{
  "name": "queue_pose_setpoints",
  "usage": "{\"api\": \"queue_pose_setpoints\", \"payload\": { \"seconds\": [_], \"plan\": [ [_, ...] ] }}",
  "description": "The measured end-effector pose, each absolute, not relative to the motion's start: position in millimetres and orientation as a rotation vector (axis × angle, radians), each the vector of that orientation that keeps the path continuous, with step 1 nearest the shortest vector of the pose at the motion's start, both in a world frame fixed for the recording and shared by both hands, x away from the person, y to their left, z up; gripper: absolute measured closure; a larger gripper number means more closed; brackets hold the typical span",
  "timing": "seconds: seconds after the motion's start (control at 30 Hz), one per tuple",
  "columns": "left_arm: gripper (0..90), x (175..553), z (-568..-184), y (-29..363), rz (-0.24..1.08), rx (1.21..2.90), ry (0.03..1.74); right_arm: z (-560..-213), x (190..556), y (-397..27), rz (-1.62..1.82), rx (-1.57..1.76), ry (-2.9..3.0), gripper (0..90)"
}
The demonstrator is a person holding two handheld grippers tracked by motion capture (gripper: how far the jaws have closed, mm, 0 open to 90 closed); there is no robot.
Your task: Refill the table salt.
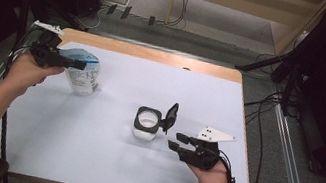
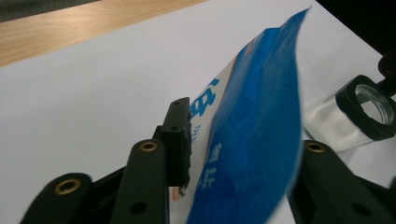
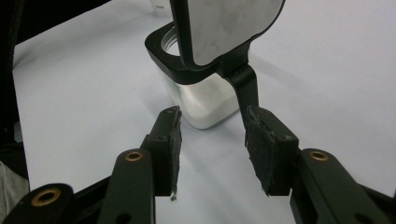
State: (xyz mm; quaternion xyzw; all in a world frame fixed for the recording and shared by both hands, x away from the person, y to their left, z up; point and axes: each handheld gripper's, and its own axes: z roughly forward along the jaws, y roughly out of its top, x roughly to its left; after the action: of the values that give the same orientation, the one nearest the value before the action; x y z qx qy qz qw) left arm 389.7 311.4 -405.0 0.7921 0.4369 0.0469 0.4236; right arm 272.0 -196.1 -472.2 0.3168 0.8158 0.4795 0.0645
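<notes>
Lid (image 1: 171, 117) flipped up, jar (image 1: 147, 123) waits; left gripper (image 1: 70, 62) apart around the blue pouch (image 2: 252, 135), right gripper (image 1: 176, 141) apart, pouring undone.

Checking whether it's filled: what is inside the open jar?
White contents sit low in the jar, below its black rim; its lid stands flipped open. What the contents are can't be told.

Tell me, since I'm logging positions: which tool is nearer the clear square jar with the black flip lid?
Right. The right tool sits just beside the clear square jar, jaws open toward it; the left tool is across the table at the blue pouch.
</notes>
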Motion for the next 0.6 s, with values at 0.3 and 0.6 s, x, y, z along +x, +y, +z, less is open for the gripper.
{"api": "queue_pose_setpoints", "payload": {
  "seconds": [0.3,0.6],
  "plan": [
    [50.3,369,-403,319,0.164,2.016,1.094,-467,276,-202,1.436,0.989,2.435,57.7],
    [46.3,346,-403,330,0.189,2.016,1.101,-462,283,-210,1.432,1.006,2.406,59.5]
  ]
}}
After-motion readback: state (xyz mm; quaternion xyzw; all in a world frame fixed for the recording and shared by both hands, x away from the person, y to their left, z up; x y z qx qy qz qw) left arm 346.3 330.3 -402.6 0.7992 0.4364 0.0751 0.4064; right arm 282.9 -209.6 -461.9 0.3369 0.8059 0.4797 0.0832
